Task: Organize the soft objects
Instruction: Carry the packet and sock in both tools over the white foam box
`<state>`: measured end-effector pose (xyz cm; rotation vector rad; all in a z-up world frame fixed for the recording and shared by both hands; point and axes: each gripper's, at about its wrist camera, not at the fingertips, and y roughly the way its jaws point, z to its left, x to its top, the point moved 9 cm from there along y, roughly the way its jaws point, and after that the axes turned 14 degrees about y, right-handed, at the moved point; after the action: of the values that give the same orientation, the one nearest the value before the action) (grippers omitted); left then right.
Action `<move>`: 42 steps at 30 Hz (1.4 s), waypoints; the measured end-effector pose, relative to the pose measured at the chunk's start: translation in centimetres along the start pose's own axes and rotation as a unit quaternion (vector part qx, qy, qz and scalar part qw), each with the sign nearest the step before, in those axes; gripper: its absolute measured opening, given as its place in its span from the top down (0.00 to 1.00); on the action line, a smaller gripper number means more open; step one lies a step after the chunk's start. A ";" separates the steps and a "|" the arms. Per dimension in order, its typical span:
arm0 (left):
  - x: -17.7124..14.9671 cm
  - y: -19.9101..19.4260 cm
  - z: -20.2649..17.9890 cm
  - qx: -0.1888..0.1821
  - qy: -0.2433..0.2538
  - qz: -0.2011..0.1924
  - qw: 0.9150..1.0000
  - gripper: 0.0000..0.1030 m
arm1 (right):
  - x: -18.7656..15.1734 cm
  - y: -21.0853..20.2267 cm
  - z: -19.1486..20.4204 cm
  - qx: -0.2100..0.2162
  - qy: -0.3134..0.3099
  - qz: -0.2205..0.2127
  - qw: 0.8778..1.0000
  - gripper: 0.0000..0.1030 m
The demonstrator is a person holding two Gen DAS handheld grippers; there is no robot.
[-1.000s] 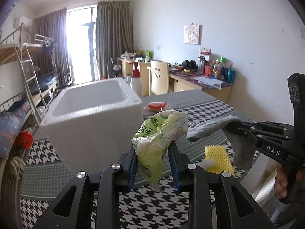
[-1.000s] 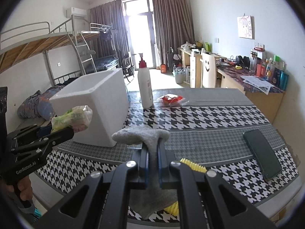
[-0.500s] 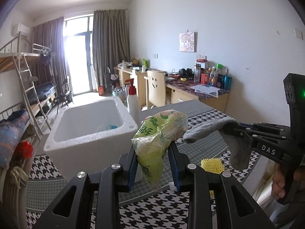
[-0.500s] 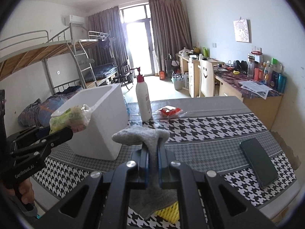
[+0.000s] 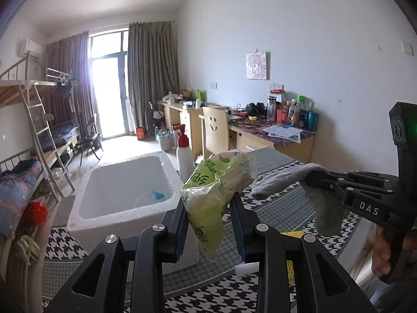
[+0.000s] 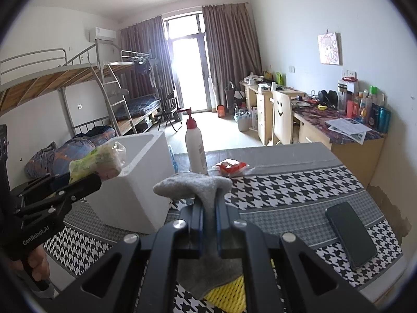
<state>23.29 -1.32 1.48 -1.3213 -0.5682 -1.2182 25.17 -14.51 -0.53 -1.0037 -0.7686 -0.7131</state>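
My left gripper (image 5: 209,208) is shut on a green plastic tissue pack (image 5: 216,185), held in the air near the front right corner of an open white foam box (image 5: 122,190). The pack (image 6: 96,159) and left gripper (image 6: 80,185) also show in the right wrist view. My right gripper (image 6: 208,208) is shut on a grey sock (image 6: 192,185) that drapes over its fingers; it also shows in the left wrist view (image 5: 284,182), right of the pack. A yellow foam net (image 6: 229,292) lies on the table below the sock. The box holds something white and blue (image 5: 156,195).
The houndstooth-cloth table (image 6: 299,182) carries a white pump bottle with red top (image 6: 195,146) behind the box (image 6: 135,182), a red packet (image 6: 230,167), and a black phone (image 6: 349,234) at the right. Bunk beds stand left, desks along the right wall.
Both grippers have risen with their loads, so the left wrist view now looks down into the foam box. The box and bottle appear lower and farther away.
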 end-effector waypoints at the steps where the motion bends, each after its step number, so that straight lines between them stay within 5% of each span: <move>1: 0.1 0.0 0.0 0.000 0.001 -0.001 1.000 0.69 | 0.1 0.1 0.0 0.002 0.001 0.000 1.000 0.90; 19: 2.4 0.6 1.7 0.018 -0.003 -0.018 1.000 0.69 | 2.6 1.2 0.9 0.014 0.001 -0.008 1.000 0.90; 42: 2.4 2.0 7.0 0.084 -0.032 -0.003 0.996 0.68 | 4.9 3.6 4.7 0.052 -0.020 -0.005 0.998 0.90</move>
<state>28.00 3.95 4.45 -1.2197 -0.7053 -1.1116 29.70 -9.70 3.38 -0.9222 -0.8381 -0.6555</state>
